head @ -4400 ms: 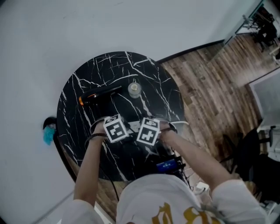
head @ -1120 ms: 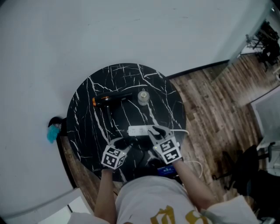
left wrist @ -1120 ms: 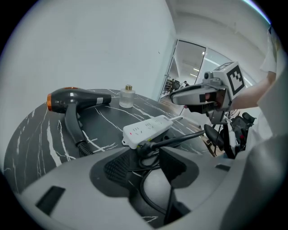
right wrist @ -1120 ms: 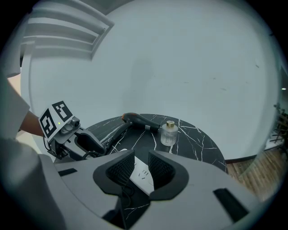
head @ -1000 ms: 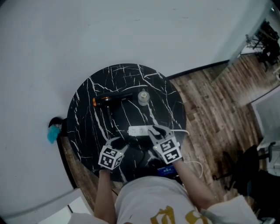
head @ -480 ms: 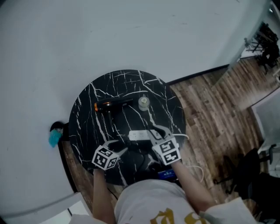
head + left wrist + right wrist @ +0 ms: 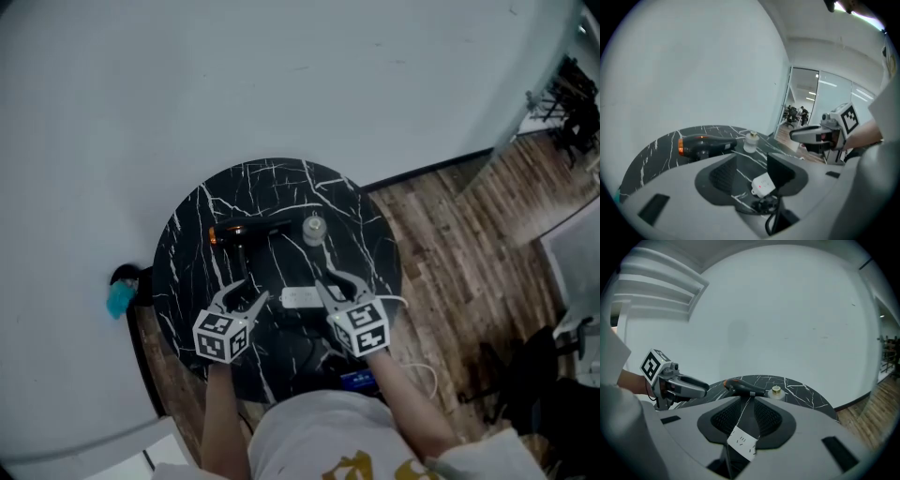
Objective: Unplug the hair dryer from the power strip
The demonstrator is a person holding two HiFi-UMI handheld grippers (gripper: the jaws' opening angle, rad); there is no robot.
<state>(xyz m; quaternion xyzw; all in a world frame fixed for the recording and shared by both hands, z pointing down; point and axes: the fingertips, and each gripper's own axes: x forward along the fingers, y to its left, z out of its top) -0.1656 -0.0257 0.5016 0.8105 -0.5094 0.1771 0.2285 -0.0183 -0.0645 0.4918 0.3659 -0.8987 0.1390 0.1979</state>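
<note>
The left gripper (image 7: 242, 298) has pulled back from the strip (image 7: 301, 298), its jaws just opening wide, empty. The right gripper (image 7: 337, 284) hovers beside the strip, jaws narrowly apart, apparently gripping nothing. The dryer (image 7: 248, 232) lies across the table (image 7: 367, 246), its plug (image 7: 764, 205) seemingly out.

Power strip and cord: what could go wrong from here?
The black cord lies bunched beside the power strip; if anything catches it, it may drag the hair dryer. The small jar stands close to the dryer, so such a tug could knock it. The strip's red light is on, so it is probably still live.
</note>
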